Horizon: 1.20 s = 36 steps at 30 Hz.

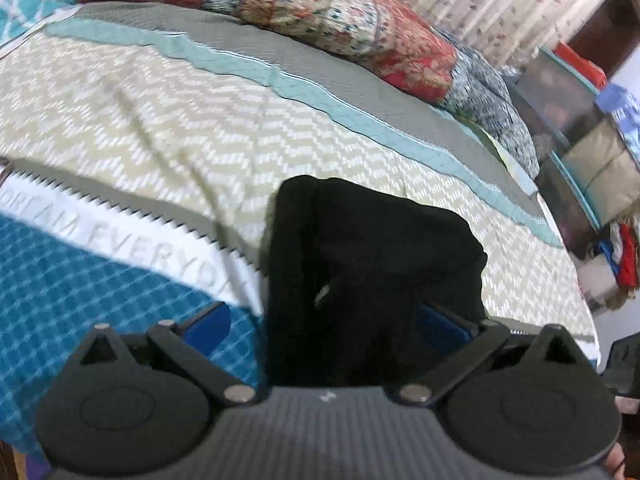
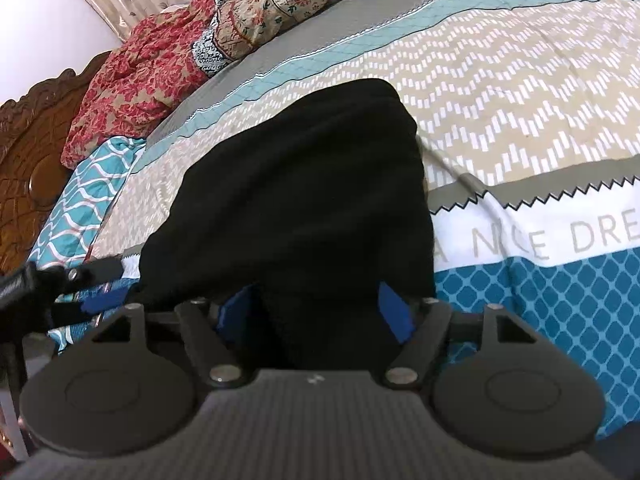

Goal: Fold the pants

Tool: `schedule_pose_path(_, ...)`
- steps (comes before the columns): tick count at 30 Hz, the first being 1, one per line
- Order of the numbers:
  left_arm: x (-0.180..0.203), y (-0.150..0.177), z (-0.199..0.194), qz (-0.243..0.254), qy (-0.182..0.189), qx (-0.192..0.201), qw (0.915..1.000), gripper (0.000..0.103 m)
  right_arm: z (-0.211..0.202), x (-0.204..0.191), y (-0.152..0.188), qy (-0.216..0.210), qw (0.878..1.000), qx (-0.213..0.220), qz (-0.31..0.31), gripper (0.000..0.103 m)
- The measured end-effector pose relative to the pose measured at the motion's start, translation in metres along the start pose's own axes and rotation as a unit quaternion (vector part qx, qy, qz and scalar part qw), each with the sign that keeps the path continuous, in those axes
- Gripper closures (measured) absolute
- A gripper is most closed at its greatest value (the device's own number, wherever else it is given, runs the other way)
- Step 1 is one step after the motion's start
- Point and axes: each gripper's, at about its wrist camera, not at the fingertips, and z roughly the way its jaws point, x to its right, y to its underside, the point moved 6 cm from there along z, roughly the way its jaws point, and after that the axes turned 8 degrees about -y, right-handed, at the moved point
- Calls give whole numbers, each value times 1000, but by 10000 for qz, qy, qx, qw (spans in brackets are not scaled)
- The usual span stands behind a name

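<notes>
The black pants [image 2: 296, 200] lie bunched on the bedspread [image 2: 520, 100], their near edge between both tools, probably for setting down a fold. The right gripper [image 2: 316, 316] stands spread, with cloth between its jaws but not visibly pinched. The left gripper [image 1: 332, 320] also looks spread around cloth. The right view alone shows the headboard [image 2: 32, 148]; the left view shows storage boxes [image 1: 580, 120].

Black pants [image 2: 288, 200] were soft matt cloth, slightly fuzzy. Patterned bedsheet [image 2: 520, 92] was thin printed cotton-like cloth, matt, lightly creased. Floral red quilt [image 2: 132, 76] at the far side looked like rumpled printed fabric. Carved brown headboard [image 2: 28, 152] on the left was glossy varnished wood. Gripper bodies [image 1: 320, 420] were matt ribbed black plastic with shiny metal pins; blue finger pads [image 1: 440, 324] looked smooth.
</notes>
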Motion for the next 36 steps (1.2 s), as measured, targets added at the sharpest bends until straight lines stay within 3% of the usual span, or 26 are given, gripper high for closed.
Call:
schedule_pose_path(5, 9, 9, 39, 360, -293, -364, 9983, 0, 1, 2, 1, -45, 10000, -16, 51, 25)
schedule_pose_path(7, 0, 18, 55, 98, -248, -655, 9975, 0, 3, 4, 1, -77, 9999, -37, 103, 25)
schedule_pose_path(9, -7, 20, 56, -114, -85, -610, 9980, 0, 4, 6, 1, -133, 9998, -29, 170, 24)
schedule_pose_path(14, -6, 23, 54, 8, -93, -528, 9986, 0, 5, 5, 2, -285, 9993, -20, 244, 14)
schedule_pose_path(24, -14, 12, 56, -277, 197, -815, 9961, 0, -5, 15, -18, -597, 9968, 258, 460, 14)
schedule_pose_path(28, -9, 9, 65, -393, 386, -866, 9947, 0, 20, 26, -25, -988, 9936, 64, 550, 10)
schedule_pose_path(31, 2, 11, 69, -247, 392, -623, 9970, 4, 36, 28, -30, -1180, 9899, 53, 781, 4)
schedule_pose_path(32, 5, 11, 66, -199, 440, -537, 9974, 25, 35, 23, -33, -1188, 9903, -18, 720, 7)
schedule_pose_path(33, 7, 9, 63, -223, 534, -510, 9970, 33, 31, 17, -35, -1111, 9927, -79, 473, 30)
schedule_pose_path(35, 10, 0, 53, -391, 557, -476, 9965, 50, 22, 0, -40, -907, 9957, -119, -137, 45)
schedule_pose_path(36, 15, -7, 46, -416, 667, -371, 9962, 51, 15, -8, -45, -977, 9948, -85, -279, 55)
